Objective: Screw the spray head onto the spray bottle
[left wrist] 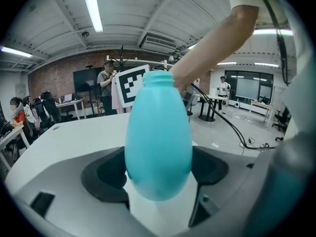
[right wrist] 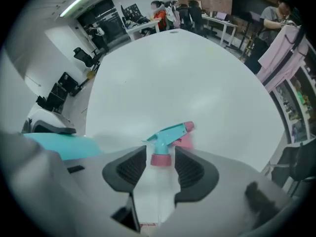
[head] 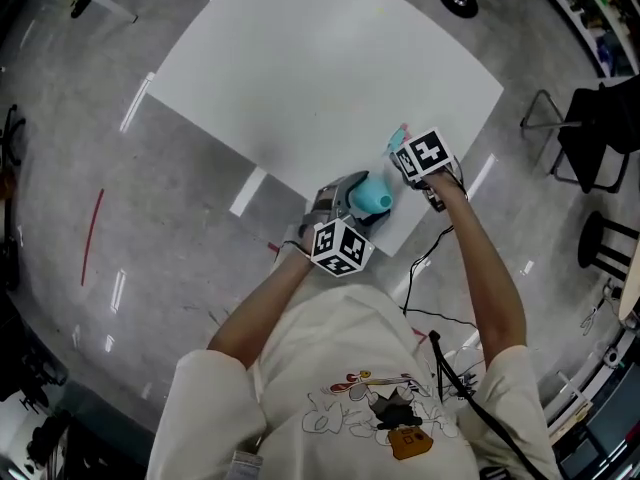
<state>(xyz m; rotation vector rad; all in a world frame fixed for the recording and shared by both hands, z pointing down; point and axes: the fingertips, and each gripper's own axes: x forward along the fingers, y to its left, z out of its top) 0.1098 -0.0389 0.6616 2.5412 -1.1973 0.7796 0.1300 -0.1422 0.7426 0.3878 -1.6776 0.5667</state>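
My left gripper (head: 355, 203) is shut on the teal spray bottle (head: 376, 196) over the near corner of the white table (head: 320, 78). In the left gripper view the bottle (left wrist: 158, 137) stands between the dark pads of that gripper (left wrist: 158, 174), its open neck pointing away. The spray head (right wrist: 165, 136), teal with a pink collar and pink nozzle, lies on the table. My right gripper (right wrist: 160, 164) points down over it, open, with the pink collar between the jaws and a gap on each side. In the head view the spray head (head: 398, 138) peeks out beside the right gripper (head: 405, 153).
The table edge runs just below both grippers, with grey floor beyond. A black cable (head: 430, 258) trails from the right arm. Black chairs and a stool (head: 600, 138) stand to the right. People sit at desks in the background (right wrist: 168, 11).
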